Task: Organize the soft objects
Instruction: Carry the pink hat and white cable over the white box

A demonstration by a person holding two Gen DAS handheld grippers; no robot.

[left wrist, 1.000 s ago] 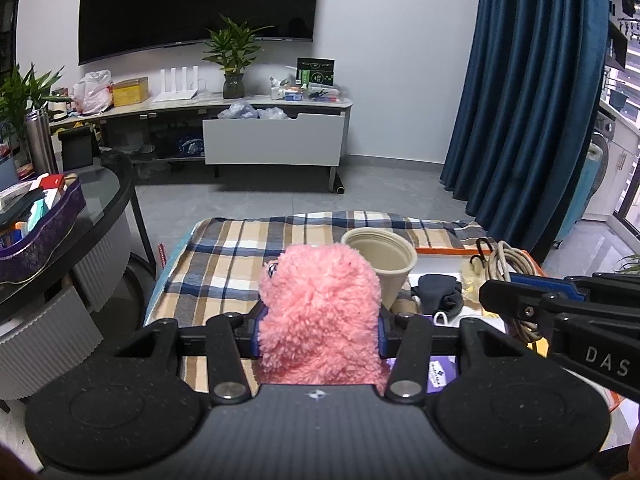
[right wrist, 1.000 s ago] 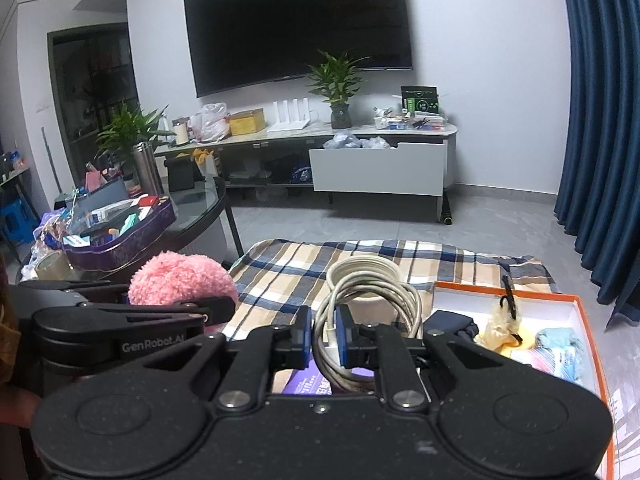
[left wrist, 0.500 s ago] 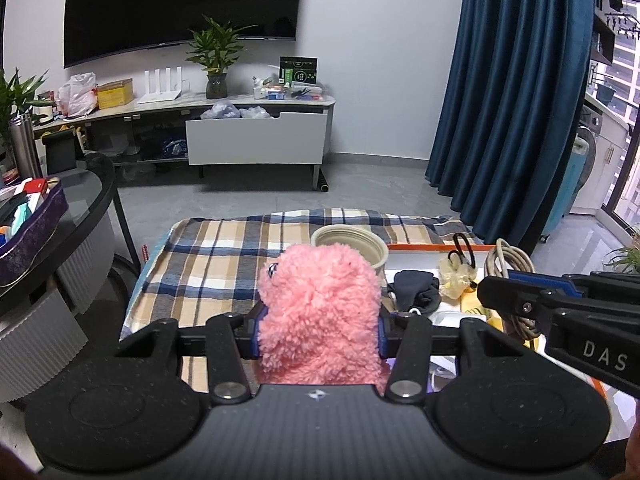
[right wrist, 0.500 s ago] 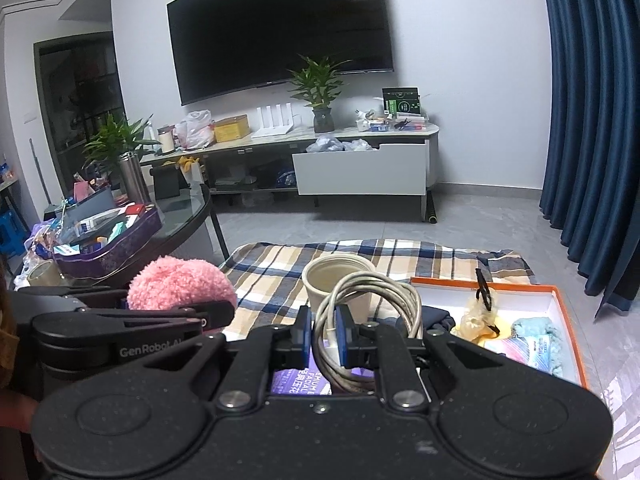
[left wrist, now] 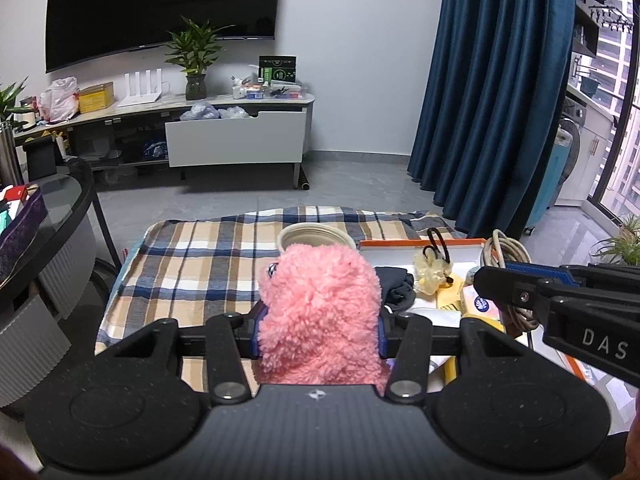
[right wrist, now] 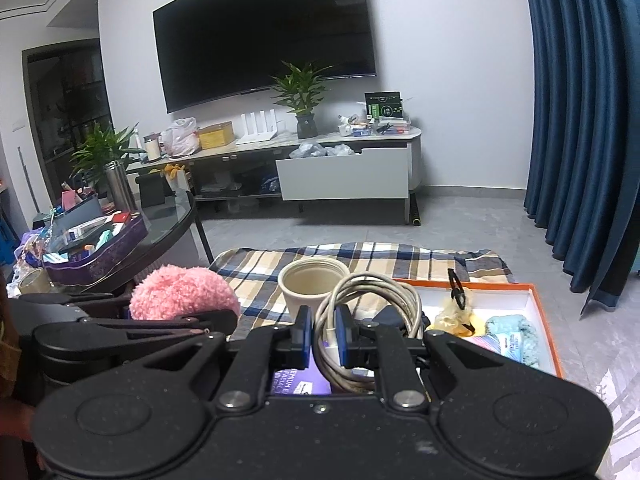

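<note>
Left wrist view: my left gripper (left wrist: 319,322) is clamped on the pink plush toy (left wrist: 320,316), which fills the gap between the blue pads and sticks up above them. I see the cream cup (left wrist: 314,237) just behind the plush at 12 o'clock, standing on the plaid cloth (left wrist: 200,264). At 2 o'clock is the orange-rimmed tray (left wrist: 420,245) with a dark cloth item (left wrist: 394,285) and a yellowish scrunchie (left wrist: 433,271) in it. The right gripper's arm comes in at 3 o'clock, cable loop beside it.

Right wrist view: my right gripper (right wrist: 323,336) is closed narrow on the coiled grey cable (right wrist: 374,312), strands pinched between the pads, coil hanging over to 1 o'clock. The left gripper's plush shows at 9 o'clock. A light blue fuzzy item (right wrist: 514,334) lies in the tray at 3 o'clock. A purple packet (right wrist: 300,382) is below the pads; I can't tell what it rests on.
</note>
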